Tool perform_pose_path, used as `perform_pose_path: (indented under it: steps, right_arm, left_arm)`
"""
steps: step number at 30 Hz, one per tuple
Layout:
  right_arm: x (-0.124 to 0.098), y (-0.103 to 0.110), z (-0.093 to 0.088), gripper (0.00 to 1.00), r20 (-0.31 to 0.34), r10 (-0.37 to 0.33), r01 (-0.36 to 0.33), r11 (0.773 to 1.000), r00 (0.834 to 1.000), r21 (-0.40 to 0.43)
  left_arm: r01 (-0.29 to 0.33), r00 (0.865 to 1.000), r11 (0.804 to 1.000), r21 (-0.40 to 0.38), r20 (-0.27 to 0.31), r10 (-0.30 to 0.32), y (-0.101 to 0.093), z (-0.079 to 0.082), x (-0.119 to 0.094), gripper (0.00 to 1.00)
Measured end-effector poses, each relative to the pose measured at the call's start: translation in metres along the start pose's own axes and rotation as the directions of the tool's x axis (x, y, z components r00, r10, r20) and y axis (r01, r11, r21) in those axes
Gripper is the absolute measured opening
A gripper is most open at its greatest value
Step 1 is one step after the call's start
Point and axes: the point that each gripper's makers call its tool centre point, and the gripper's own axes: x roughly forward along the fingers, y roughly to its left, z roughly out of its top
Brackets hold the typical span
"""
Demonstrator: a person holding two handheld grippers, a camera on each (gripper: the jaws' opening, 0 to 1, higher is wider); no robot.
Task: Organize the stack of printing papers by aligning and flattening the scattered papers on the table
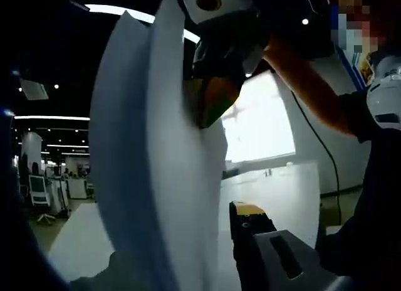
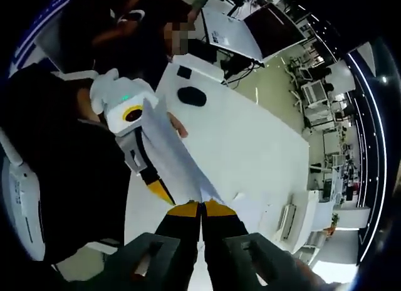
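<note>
In the right gripper view, the right hand-held gripper (image 2: 202,208) is rising from the bottom with its yellow-tipped jaws pressed together, pinching the near edge of the paper stack (image 2: 178,159). The stack is lifting off the white surface (image 2: 244,147) and running away from those jaws toward the left hand-held gripper (image 2: 155,178), which is coming in from the left with its white body and black-and-yellow jaws lying along the sheets' far side. A person's fingers (image 2: 177,125) are showing just past the top edge of the stack. More loose sheets (image 2: 260,209) are lying flat on the surface just beyond the right jaw. Farther along the surface a black mouse (image 2: 192,96) is resting, with a small black object (image 2: 184,72) beyond it. Farther still, a dark monitor (image 2: 276,24) is standing near office chairs.

In the left gripper view, the left hand-held gripper (image 1: 207,247) is holding the paper stack (image 1: 156,172) upright and edge-on; one yellow-tipped jaw is showing right of the sheets while the other is hidden behind them, so the jaws are closing on the stack. Above, the right hand-held gripper (image 1: 216,96) is gripping the stack's upper edge, with a person's forearm (image 1: 307,84) reaching in behind it. Beyond, more white sheets (image 1: 282,197) are lying on the surface, and a bright window (image 1: 260,118) is glowing behind them.
</note>
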Motion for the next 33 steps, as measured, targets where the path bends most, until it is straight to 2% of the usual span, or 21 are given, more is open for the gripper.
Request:
perform_pose_path:
  steps: [10, 18, 33]
  right_arm:
    - [0.0017, -0.0010, 0.0014, 0.00, 0.009, -0.003, 0.003, 1.000, 1.000, -0.003]
    - [0.0023, -0.0016, 0.0029, 0.01, 0.013, -0.002, 0.003, 1.000, 1.000, -0.010]
    - [-0.0019, -0.0048, 0.0073, 0.11, 0.074, -0.015, 0.017, 1.000, 0.997, -0.023]
  left_arm:
    - [-0.004, 1.000, 1.000, 0.000, -0.001, 0.004, 0.0016, -0.0002, -0.0018, 0.07]
    - [-0.004, 1.000, 1.000, -0.008, 0.001, 0.004, 0.0017, 0.0001, -0.0021, 0.06]
    - [-0.008, 1.000, 1.000, -0.016, 0.004, 0.008, 0.0031, 0.0002, -0.0027, 0.06]
